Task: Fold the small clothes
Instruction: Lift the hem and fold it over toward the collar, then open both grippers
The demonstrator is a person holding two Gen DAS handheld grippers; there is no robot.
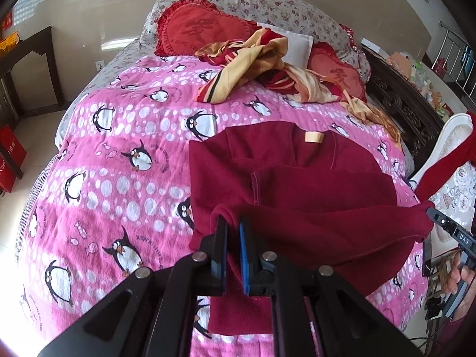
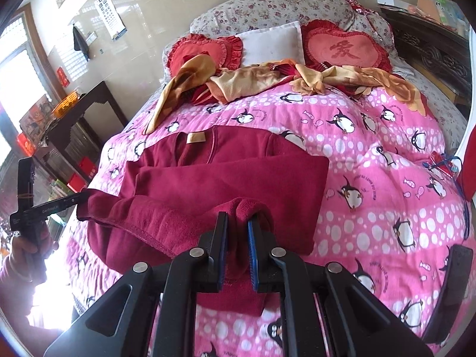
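Left wrist view: the left tongs (image 1: 233, 223) are clamped on a bunched corner of the dark red garment (image 1: 297, 184), its fleece pinched between the black pad and the blue one. At the far right edge of this view the right tongs (image 1: 435, 212) pinch the opposite corner, so the hem hangs in a shallow sag between them.

From the right wrist, the right tongs (image 2: 237, 223) are likewise closed on a fold of red fleece, and the left tongs (image 2: 78, 198) show at the left, held by a hand (image 2: 28, 245) in a pink sleeve.

The garment lies on the bed's pink penguin blanket (image 1: 119, 154), near the foot and slightly right of centre. Its neckline faces the far end, with the tan label (image 1: 313, 136) showing. A sleeve appears already folded across the chest. The near hem is lifted off the blanket while the upper part rests flat.

Gripping both hem corners keeps that edge taut and level, so I judge the lower half is being carried toward the collar for a crosswise fold. Holding the corners apart should stop the fleece from bunching in the middle.

Farther off, a rumpled yellow-and-red cloth (image 1: 255, 62) and heart-shaped red cushions (image 2: 346, 49) lie by the pillows, well clear of the work.
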